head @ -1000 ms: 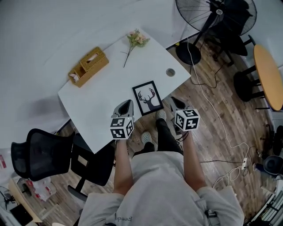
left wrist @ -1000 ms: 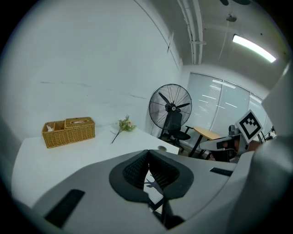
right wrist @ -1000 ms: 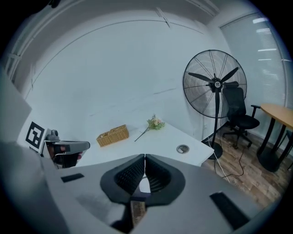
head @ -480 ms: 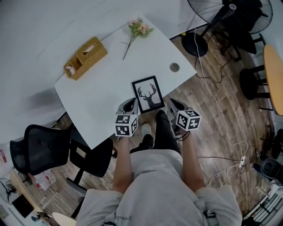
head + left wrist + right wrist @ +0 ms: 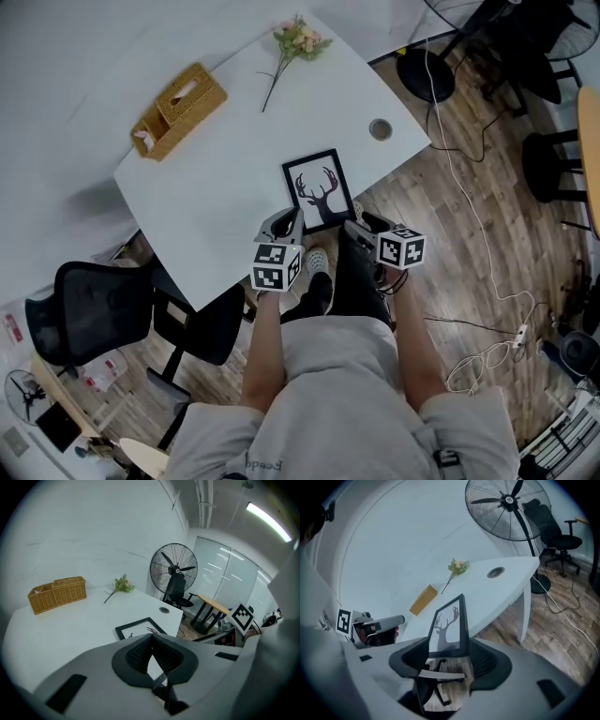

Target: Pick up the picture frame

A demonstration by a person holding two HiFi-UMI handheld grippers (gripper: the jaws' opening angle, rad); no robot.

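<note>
The frame (image 5: 319, 190) lies flat on the white surface (image 5: 216, 178), close to the edge nearest us, with the floor (image 5: 450, 216) directly beyond that edge. The right gripper (image 5: 449, 649) has just been opening its jaws. They now stand wide, and in its own view the frame's near end shows between them with no pad pressing on it. The left gripper (image 5: 152, 635) is closed on nothing and sits just beside the frame's near left corner.

Our main worry is a shove instead of a grasp. The frame is thin and flat, so a jaw that meets its edge rather than passing over and under it would probably slide it across the smooth surface. We cannot tell whether the near end overhangs the edge. If it does not, the lower jaw has nothing to get beneath.

A sideways nudge toward the right edge could send the frame to the floor, and any glass in it might crack.

The closed left gripper could also knock that corner and turn the frame just as the right jaws close.

A pinch on the near end alone could let the far end swing down and slip out.

The basket (image 5: 178, 111) and flower (image 5: 295, 42) lie well apart and pose no risk.
</note>
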